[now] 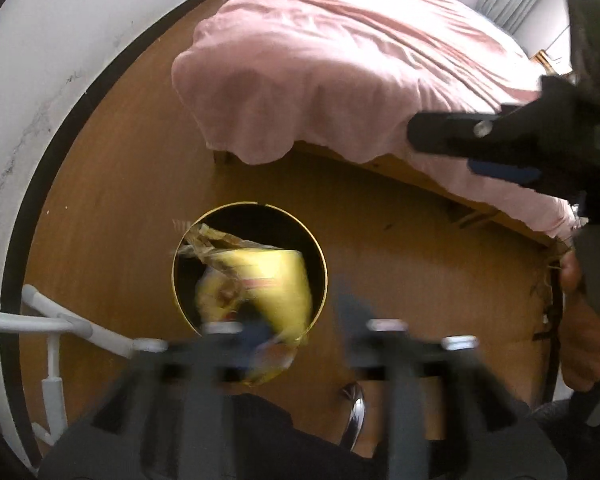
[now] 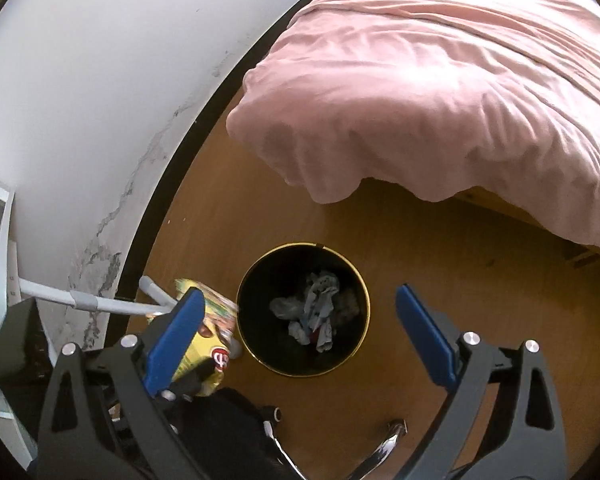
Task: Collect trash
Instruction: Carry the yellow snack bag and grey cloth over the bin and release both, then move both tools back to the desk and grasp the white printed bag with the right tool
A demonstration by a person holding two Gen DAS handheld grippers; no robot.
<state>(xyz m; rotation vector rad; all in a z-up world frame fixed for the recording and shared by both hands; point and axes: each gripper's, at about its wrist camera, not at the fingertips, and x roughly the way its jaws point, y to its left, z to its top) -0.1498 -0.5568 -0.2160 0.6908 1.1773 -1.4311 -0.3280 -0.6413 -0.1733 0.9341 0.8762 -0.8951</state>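
Trash in hand: a yellow snack wrapper (image 1: 268, 280), crumpled, seen from the left wrist against the mouth of the bin; its lower end sits by the left gripper's near finger, blurred.
Wrapper from the other side: in the right wrist view it shows just left of the bin, partly behind that gripper's blue pad, so whether it is over the opening or beside it I cannot say.
Bin: a round black bin (image 2: 260, 352) with a gold rim, standing on the wooden floor (image 2: 440, 248); crumpled paper and plastic (image 2: 316, 312) already lie at its bottom.
Left gripper (image 1: 300, 320): jaws apart and pointing steeply down at the bin; whether a finger touches the wrapper is lost in blur, though no clamp shows.
Right gripper (image 2: 296, 336): spread wide over the bin, nothing between its pads.
Surroundings: a bed with a pink cover (image 2: 440, 100) near the bin, a white wall, a grey tube frame (image 2: 100, 302) at the left.
Risk: the wrapper is light and may catch the rim or fall outside the bin if it is off-centre.
Hard to read: the left fingers are smeared by motion; the wrapper's print is illegible; the bin's own depth is dark.
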